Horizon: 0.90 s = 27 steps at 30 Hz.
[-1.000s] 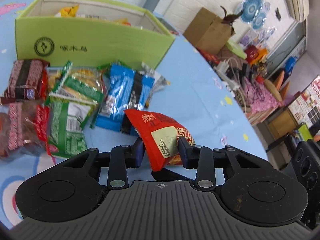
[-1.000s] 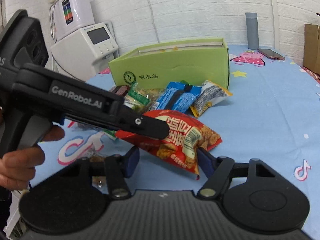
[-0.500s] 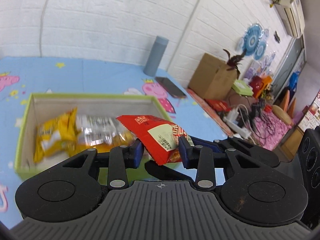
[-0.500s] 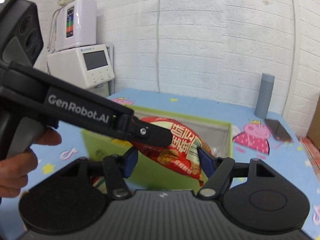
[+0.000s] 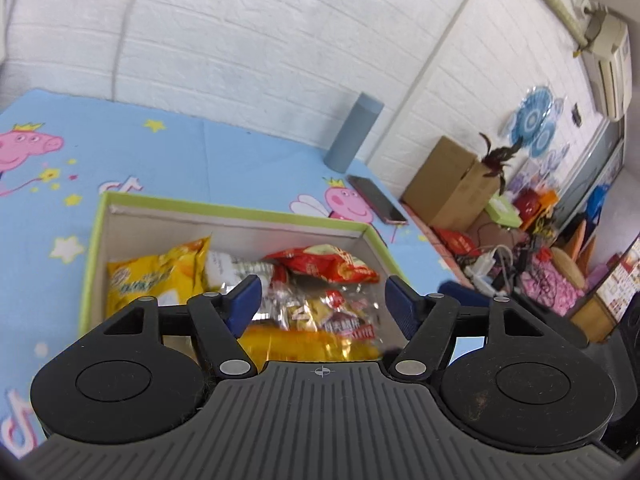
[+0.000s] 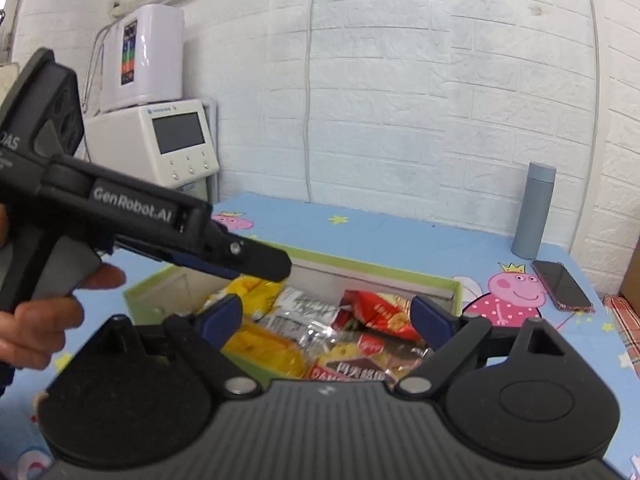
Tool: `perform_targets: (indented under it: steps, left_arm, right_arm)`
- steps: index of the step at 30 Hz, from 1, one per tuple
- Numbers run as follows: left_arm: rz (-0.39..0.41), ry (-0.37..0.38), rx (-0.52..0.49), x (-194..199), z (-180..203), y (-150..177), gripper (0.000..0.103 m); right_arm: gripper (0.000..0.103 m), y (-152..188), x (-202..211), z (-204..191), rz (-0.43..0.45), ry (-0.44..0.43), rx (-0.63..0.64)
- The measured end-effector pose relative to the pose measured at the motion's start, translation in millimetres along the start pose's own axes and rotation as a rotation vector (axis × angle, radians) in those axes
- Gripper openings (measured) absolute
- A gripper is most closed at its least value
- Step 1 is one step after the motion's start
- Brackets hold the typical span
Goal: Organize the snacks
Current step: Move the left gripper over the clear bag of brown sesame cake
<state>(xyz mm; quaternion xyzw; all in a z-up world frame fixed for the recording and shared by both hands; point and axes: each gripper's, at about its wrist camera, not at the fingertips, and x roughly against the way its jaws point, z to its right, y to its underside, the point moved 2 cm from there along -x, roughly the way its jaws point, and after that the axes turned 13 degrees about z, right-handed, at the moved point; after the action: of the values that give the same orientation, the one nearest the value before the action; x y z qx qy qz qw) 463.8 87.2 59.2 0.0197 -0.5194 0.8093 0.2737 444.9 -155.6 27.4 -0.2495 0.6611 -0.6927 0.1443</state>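
A green box [image 5: 224,210] with a pale inside stands on the blue table and holds several snack packs. The red snack pack [image 5: 324,266] lies inside it near the far right wall, beside a yellow pack [image 5: 160,272] and clear-wrapped packs. My left gripper [image 5: 324,300] is open and empty above the box. In the right wrist view the box [image 6: 384,270] and red pack [image 6: 380,312] show too. My right gripper [image 6: 326,316] is open and empty above the box's near side. The left gripper's body [image 6: 132,216] crosses that view from the left.
A grey-blue bottle [image 5: 352,138] and a phone [image 5: 376,200] lie on the table behind the box, near the white brick wall. A cardboard carton [image 5: 448,184] and clutter stand off the table's right edge. A white appliance [image 6: 156,140] stands at the left.
My left gripper has opened and let go of the red snack pack, which now lies in the box. Both grippers have moved further over the box.
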Motion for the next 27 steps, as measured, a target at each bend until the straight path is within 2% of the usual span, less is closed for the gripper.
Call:
perform_targets:
  steps: [2, 6, 14, 19, 24, 27]
  left_arm:
    - [0.009, 0.015, 0.017, 26.7, 2.1, 9.7, 0.06]
    - [0.01, 0.01, 0.036, 76.6, 5.5, 38.9, 0.065]
    - [-0.099, -0.01, 0.087, 156.5, 9.2, 131.8, 0.064]
    - [-0.152, -0.025, 0.154, 171.4, 5.8, 167.2, 0.062]
    - [-0.175, -0.03, 0.185, 171.9, 4.1, 177.9, 0.056]
    - [-0.158, -0.035, 0.21, 175.1, 0.3, 174.8, 0.054]
  right_arm:
    - [0.092, 6.2, 26.1, -13.4, 0.0, -0.02, -0.014]
    - [0.093, 30.9, 70.2, -44.0, -0.058, -0.057, -0.065]
    - [0.093, 98.6, 138.7, -106.2, -0.192, -0.113, -0.204]
    - [0.093, 114.7, 158.5, -134.7, -0.215, -0.129, -0.192]
    - [0.093, 121.0, 162.8, -142.5, -0.228, -0.098, -0.165]
    - [0.093, 119.5, 160.1, -150.8, -0.227, -0.076, -0.05]
